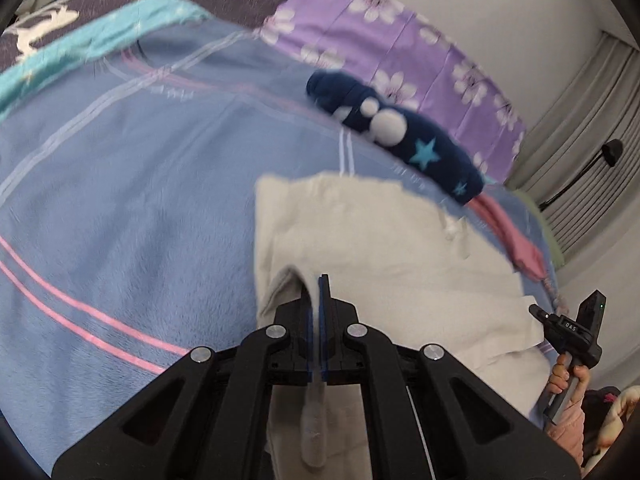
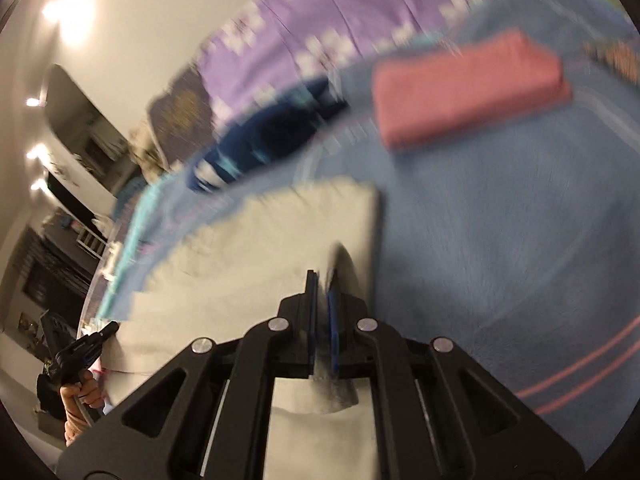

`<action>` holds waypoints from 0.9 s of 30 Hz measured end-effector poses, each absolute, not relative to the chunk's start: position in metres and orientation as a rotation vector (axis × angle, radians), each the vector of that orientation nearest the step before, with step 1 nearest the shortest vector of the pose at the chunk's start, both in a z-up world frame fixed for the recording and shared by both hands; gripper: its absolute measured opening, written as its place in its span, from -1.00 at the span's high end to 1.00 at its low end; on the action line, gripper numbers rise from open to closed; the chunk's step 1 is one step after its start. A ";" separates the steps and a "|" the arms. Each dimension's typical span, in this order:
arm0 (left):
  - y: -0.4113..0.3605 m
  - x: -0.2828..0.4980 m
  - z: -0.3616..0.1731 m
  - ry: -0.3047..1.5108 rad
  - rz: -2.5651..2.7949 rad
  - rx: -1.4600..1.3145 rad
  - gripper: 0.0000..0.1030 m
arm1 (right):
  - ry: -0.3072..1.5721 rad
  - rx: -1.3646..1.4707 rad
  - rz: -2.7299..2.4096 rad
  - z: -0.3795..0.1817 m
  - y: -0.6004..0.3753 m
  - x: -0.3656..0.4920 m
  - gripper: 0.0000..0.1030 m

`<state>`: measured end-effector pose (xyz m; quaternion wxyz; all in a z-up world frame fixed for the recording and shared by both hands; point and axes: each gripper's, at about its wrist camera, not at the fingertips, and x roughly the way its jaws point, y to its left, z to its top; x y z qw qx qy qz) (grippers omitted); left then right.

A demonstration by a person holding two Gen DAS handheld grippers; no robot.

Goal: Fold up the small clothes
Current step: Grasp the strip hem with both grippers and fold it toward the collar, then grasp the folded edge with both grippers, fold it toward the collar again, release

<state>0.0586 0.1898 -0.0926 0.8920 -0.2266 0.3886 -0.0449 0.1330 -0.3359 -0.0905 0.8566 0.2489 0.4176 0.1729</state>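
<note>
A cream-white cloth (image 1: 380,248) lies spread on a blue blanket (image 1: 120,200), its far edge folded over. My left gripper (image 1: 319,280) is shut on the cloth's left near corner, with fabric hanging down between the pads. My right gripper (image 2: 322,280) is shut on the same white cloth (image 2: 288,240) at its right near corner. Each gripper shows small at the edge of the other's view, held by a hand: the right gripper (image 1: 568,328) and the left gripper (image 2: 80,352).
A dark blue garment with stars (image 1: 400,132) lies beyond the cloth, blurred in the right wrist view (image 2: 264,136). A folded pink piece (image 2: 468,88) rests on the blue blanket (image 2: 500,220), seen edge-on as the pink piece (image 1: 516,236). A purple flowered sheet (image 1: 400,48) lies behind, then a wall.
</note>
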 end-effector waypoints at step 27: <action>0.185 0.024 -0.020 0.674 -0.186 -0.441 0.91 | 0.748 0.469 0.480 -0.017 -0.341 0.108 0.85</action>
